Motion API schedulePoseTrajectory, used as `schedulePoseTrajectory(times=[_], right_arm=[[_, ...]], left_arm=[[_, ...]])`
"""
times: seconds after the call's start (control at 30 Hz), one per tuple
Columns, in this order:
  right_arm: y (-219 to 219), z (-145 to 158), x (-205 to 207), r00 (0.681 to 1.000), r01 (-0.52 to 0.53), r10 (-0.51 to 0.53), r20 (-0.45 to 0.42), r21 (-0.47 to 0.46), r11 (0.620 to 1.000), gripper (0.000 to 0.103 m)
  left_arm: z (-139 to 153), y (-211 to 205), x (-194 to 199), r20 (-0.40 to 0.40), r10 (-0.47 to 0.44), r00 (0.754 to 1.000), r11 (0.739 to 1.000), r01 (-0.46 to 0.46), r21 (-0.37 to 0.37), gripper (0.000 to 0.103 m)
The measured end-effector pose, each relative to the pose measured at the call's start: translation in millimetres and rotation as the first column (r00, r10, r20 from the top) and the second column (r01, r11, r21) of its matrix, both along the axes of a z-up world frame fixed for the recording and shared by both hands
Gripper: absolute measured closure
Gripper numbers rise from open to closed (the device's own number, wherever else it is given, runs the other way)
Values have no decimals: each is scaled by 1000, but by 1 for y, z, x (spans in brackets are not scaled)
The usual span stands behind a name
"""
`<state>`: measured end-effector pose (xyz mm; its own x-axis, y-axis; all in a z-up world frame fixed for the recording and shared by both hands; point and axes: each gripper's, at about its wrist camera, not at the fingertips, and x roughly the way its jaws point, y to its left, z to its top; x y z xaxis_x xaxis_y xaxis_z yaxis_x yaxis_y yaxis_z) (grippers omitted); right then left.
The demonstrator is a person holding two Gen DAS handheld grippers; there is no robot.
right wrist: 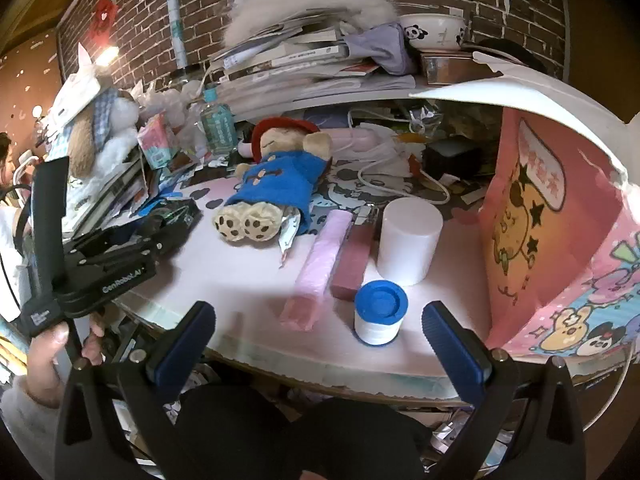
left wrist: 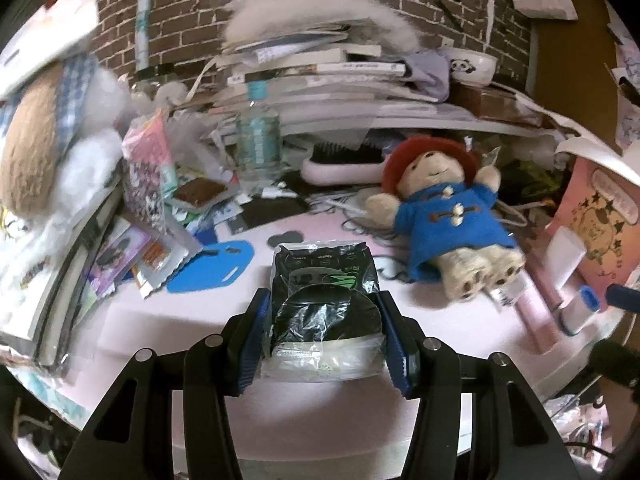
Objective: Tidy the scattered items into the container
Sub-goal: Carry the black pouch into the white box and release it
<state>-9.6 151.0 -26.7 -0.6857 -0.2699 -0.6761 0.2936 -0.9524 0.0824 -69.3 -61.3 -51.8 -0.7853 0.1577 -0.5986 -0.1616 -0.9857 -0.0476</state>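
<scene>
Blue-padded jaws of the left hand-held gripper (left wrist: 326, 336) stand nearest the left wrist camera, clamped on a black plastic packet (left wrist: 325, 280) whose clear lower edge sits between the pads. The packet's long axis runs straight out along the fingers, away from the camera, its far end over the pink table (left wrist: 200, 312).

Beyond it lie a blue flat piece (left wrist: 216, 266) to the left and a stuffed bear (left wrist: 444, 220) in a blue coat to the right.

The right hand-held gripper (right wrist: 318, 344) hangs wide open and holds nothing. Just ahead of it, between its fingers and slightly right of centre, stands a small blue-capped jar (right wrist: 380, 312); past that are a white cylinder (right wrist: 410, 240) and two pink sticks (right wrist: 320, 264).

The pink cartoon bag (right wrist: 560, 240), probably the container meant, stands at the table's right edge. It lies well to the right of the left hand-held gripper, so the packet would have to travel rightward across the table; the right hand is the nearer one to the bag.
</scene>
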Motion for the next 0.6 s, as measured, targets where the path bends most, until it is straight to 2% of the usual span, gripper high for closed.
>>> schedulePoseTrajectory(times=[0.33, 0.6], right_arm=[[9, 4, 1, 1000, 13, -13, 2, -9, 1000, 0], [18, 8, 3, 1000, 17, -17, 6, -24, 1000, 0]], left_arm=[[54, 36, 5, -56, -80, 995, 996, 78, -39, 56], [99, 84, 12, -115, -198, 973, 976, 186, -110, 56]])
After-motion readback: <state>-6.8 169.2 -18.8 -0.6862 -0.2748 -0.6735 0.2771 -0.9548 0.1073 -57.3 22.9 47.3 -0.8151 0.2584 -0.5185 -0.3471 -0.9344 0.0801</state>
